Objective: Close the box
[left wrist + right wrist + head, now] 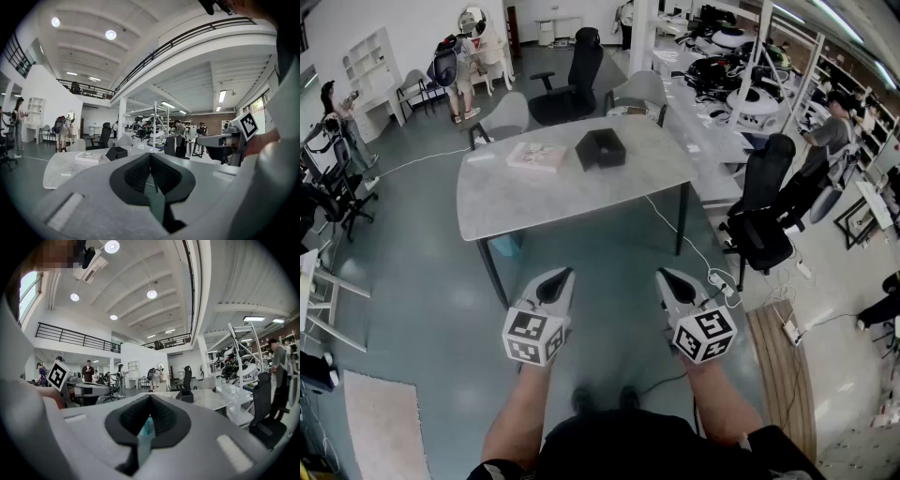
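Left gripper (pixel 562 277): jaws pressed together, nothing between them, held over the grey-green floor (pixel 422 281), short of the table.

Ahead: grey stone-look rectangular table (pixel 516 206) on black legs. A flat pale book-like object (pixel 537 156) lies towards its far edge. Just right of that, not touching it, is the small black box (pixel 601 148); its top looks open. It is well apart from both grippers.

Right gripper (pixel 664 275): jaws likewise together, empty, level with the left.

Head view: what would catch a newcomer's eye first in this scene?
The left gripper and the right gripper, both shut and empty, are held side by side in the foreground. Beyond them a black box stands on a grey table, beside a flat pale object.
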A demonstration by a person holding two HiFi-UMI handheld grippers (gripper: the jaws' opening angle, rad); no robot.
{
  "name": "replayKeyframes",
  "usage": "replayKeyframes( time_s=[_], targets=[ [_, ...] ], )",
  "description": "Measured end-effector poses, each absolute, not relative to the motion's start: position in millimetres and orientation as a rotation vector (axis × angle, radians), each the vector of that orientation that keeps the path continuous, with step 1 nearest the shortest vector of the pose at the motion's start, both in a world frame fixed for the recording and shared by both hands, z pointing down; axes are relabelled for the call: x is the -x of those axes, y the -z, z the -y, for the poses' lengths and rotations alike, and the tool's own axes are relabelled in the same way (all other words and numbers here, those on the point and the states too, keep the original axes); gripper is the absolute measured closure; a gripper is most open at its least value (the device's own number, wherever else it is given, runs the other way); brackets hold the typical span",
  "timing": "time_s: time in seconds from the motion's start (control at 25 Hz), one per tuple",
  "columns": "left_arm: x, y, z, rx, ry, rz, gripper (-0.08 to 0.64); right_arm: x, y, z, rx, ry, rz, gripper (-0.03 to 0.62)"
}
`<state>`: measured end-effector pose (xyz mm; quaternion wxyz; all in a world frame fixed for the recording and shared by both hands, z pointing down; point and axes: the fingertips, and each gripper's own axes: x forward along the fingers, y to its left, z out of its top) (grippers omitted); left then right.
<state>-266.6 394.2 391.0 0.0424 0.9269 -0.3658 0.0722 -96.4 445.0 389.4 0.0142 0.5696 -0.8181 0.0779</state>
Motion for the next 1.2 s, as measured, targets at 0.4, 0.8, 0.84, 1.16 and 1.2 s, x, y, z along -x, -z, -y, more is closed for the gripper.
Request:
replayKeyframes(
  time_s=[0.4,0.8,0.84,1.16,1.2],
  targets=[
    [236.0,-391.1,-398.0,-2.833,-0.233,1.15,0.549,53.7,-390.2,-452.8,-1.818,-0.221,2.557,0.591],
    [166.2,-402.6,-426.0,-2.878,-0.362,1.108,0.549,-2.0,-408.8,-480.8,-1.764,-0.261,2.62,0.589],
    [159.3,-403.7,-428.5,-2.868,-0.358,1.112,0.549,-9.3,-410.7,-482.9,-1.764,-0.288,2.624,0.589],
    [125.1,-410.8,-437.0,-2.833,-0.35,1.14,0.549,-50.2,-420.8,-490.3,-1.778,-0.429,2.64,0.589],
    [123.9,-409.5,-434.9,-2.83,-0.348,1.151,0.549,-51.8,-420.4,-488.8,-1.772,-0.435,2.644,0.589]
  ],
)
